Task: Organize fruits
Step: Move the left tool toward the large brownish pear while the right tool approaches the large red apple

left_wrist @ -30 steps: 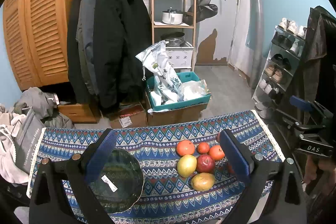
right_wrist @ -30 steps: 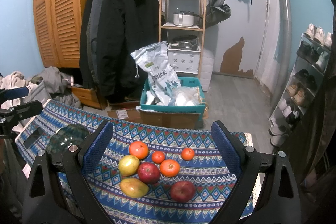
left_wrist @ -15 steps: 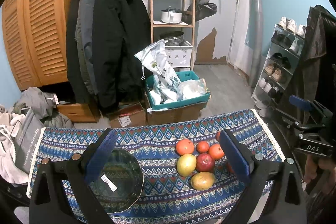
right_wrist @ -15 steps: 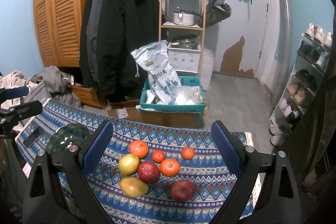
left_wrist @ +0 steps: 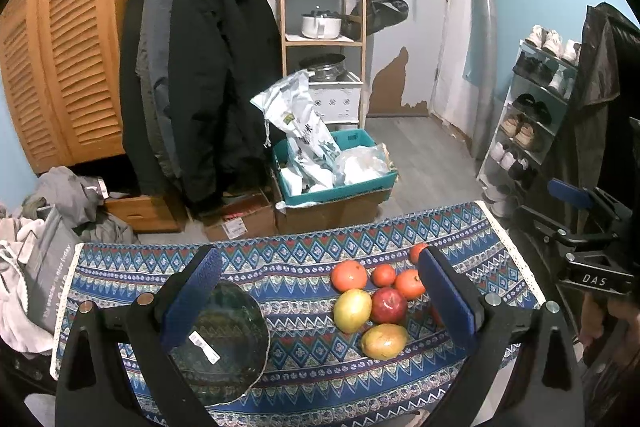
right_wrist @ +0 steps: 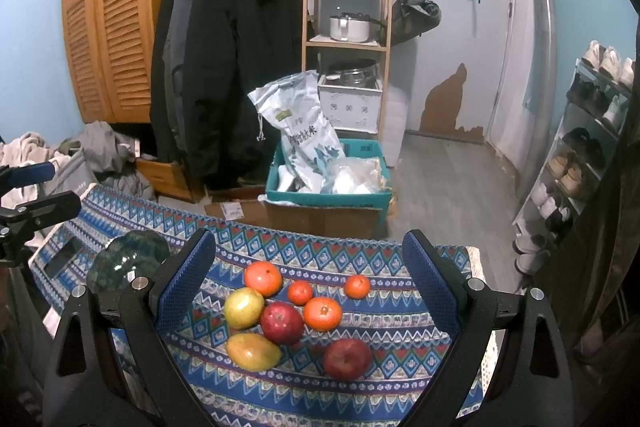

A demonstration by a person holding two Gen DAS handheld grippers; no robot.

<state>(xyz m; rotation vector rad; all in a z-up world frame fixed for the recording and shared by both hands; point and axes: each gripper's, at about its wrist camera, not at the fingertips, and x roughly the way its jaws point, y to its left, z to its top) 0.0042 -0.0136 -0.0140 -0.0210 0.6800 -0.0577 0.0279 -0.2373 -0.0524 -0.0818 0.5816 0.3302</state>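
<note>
Nothing is picked yet: my left tongs (left_wrist: 320,291) and right tongs (right_wrist: 308,271) both hang spread wide and empty above the bench. The fruits (right_wrist: 280,321) cluster toward its right end, the green plate (left_wrist: 224,339) toward its left (bare cloth between). Next I'd lower onto an outer fruit, minding the near edge.

Left finger (left_wrist: 192,297) hides plate (left_wrist: 236,347) (partly).

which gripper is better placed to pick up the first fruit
Right. The right gripper hangs open with the loose fruit framed between its fingers, the dark red apple nearly centred. The left gripper is open over the green glass plate.
</note>
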